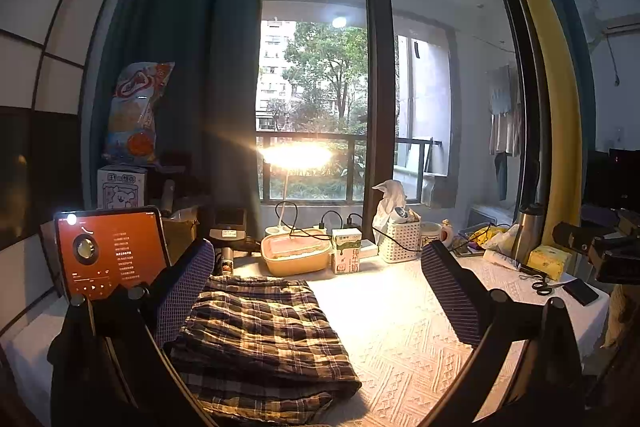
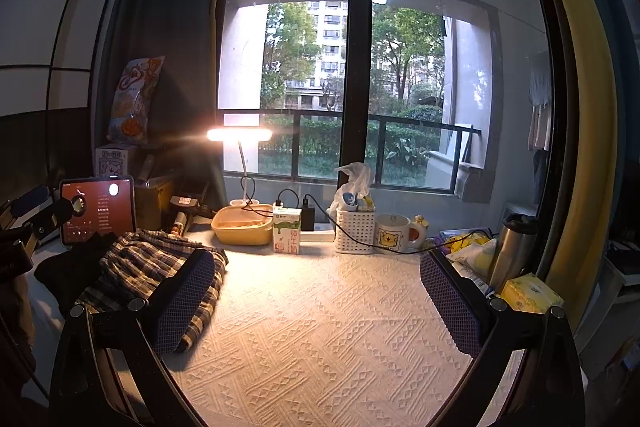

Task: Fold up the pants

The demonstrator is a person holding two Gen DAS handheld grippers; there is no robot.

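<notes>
The plaid pants (image 1: 260, 339) lie folded in a compact stack on the white textured tablecloth (image 1: 400, 347), at the left of the table. My left gripper (image 1: 320, 299) hovers just above them, open wide, its left pad (image 1: 184, 295) over the stack's left edge and nothing between the fingers. In the right wrist view the pants (image 2: 148, 267) sit to the left, partly behind the left pad (image 2: 184, 303). My right gripper (image 2: 316, 303) is open over bare tablecloth (image 2: 320, 327), holding nothing. Each gripper shows at the edge of the other's view: right gripper (image 1: 600, 251), left gripper (image 2: 40, 223).
A lit tablet (image 1: 108, 251) stands at the back left, with a dark cloth (image 2: 64, 271) in front of it. Along the window are a yellow container (image 1: 296, 251), milk carton (image 1: 346, 251), white basket (image 1: 400, 239), mug (image 2: 394, 233), steel flask (image 2: 512, 251), scissors (image 1: 540, 285) and a glaring desk lamp (image 2: 240, 135).
</notes>
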